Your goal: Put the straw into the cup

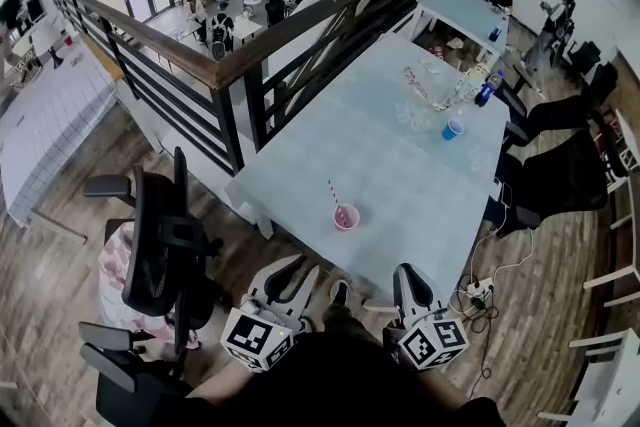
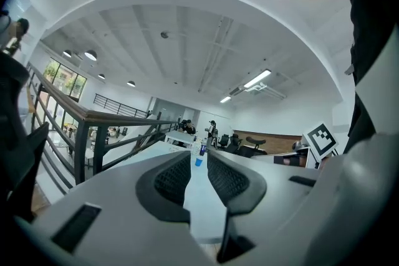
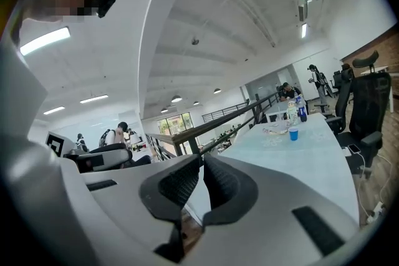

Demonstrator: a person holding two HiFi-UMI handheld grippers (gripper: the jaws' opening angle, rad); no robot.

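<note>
A pink cup (image 1: 346, 217) stands on the pale blue table (image 1: 400, 175), near its front end. A red-and-white striped straw (image 1: 335, 197) stands in the cup and leans to the back left. Both grippers are held close to the person's body, short of the table's near edge and well apart from the cup. My left gripper (image 1: 308, 263) (image 2: 199, 156) has a narrow gap between its jaws and holds nothing. My right gripper (image 1: 405, 270) (image 3: 201, 159) has its jaws together and empty. Neither gripper view shows the pink cup.
A small blue cup (image 1: 453, 128) (image 3: 293, 134) and a blue bottle (image 1: 487, 87) stand farther back on the table. A black office chair (image 1: 160, 245) is at the left, more chairs (image 1: 560, 175) at the right. A dark railing (image 1: 230, 65) runs along the table's left side.
</note>
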